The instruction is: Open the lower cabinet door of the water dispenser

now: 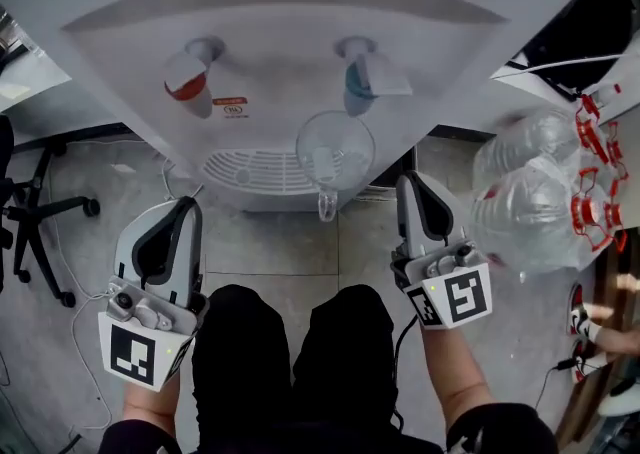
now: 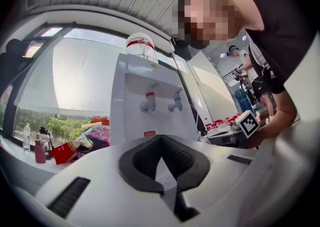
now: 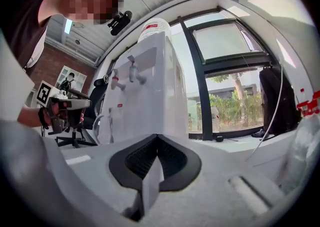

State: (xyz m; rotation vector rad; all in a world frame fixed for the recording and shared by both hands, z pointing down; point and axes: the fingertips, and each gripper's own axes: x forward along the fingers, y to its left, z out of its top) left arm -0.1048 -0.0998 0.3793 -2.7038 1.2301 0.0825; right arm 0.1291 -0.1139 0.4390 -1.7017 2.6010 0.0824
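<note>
The white water dispenser (image 1: 290,52) stands in front of me, seen from above, with a red tap (image 1: 187,77) and a blue tap (image 1: 365,77). A clear cup (image 1: 333,150) sits on its drip grille (image 1: 245,170). Its lower cabinet door is hidden under the overhang. My left gripper (image 1: 186,206) is shut and empty, low in front of the dispenser's left side. My right gripper (image 1: 411,182), also shut and empty, is by its right side. The left gripper view shows the dispenser's (image 2: 150,116) taps over the shut left gripper (image 2: 161,161). The right gripper view shows the dispenser (image 3: 150,86) beyond the shut right gripper (image 3: 154,160).
Several large clear water bottles with red caps (image 1: 545,192) lie close to the right of my right gripper. An office chair (image 1: 40,212) stands at the left. My knees (image 1: 290,342) in black sit between the grippers. A cable (image 1: 85,342) runs over the tiled floor.
</note>
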